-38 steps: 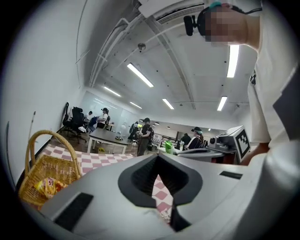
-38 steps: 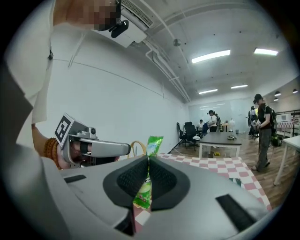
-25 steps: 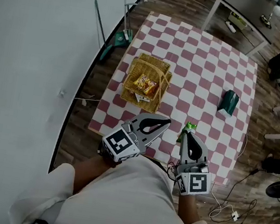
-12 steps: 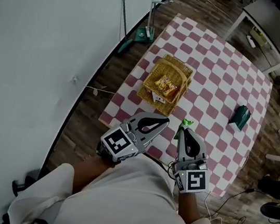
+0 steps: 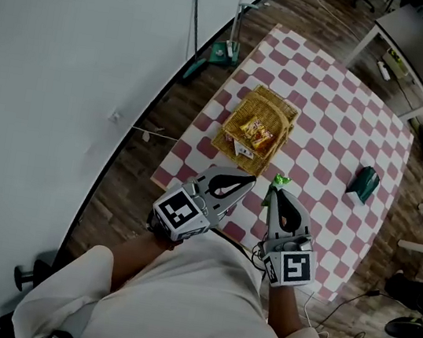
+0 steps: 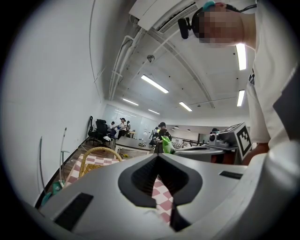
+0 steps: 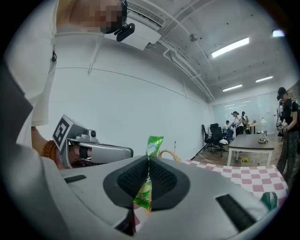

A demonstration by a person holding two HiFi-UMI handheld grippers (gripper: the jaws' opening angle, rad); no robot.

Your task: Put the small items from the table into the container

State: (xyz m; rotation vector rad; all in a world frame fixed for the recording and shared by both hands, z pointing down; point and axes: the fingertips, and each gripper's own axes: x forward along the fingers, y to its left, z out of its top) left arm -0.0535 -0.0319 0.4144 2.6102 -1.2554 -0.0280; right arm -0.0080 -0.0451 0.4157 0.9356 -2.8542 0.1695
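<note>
My right gripper [image 5: 278, 192] is shut on a small green packet [image 5: 279, 181], which sticks up between the pads [image 7: 149, 161]. It hovers above the checkered table [image 5: 325, 103], just off the near right corner of a wicker basket [image 5: 259, 132] that holds snack packets. My left gripper [image 5: 249, 181] sits beside it to the left, shut with nothing in it, its jaws meeting at the tip [image 6: 158, 157]. A dark green packet [image 5: 364, 183] lies on the cloth at the right. The basket handle [image 6: 96, 154] shows in the left gripper view.
A white wall runs along the left, with a broom and dustpan [image 5: 223, 47] leaning by the table's far left corner. A grey desk [image 5: 404, 55] stands beyond the table. Cables [image 5: 322, 325] lie on the wooden floor at the near right.
Both grippers have moved across the table toward the basket, which now lies just ahead of their tips. The green packet stays clamped in the right gripper.
</note>
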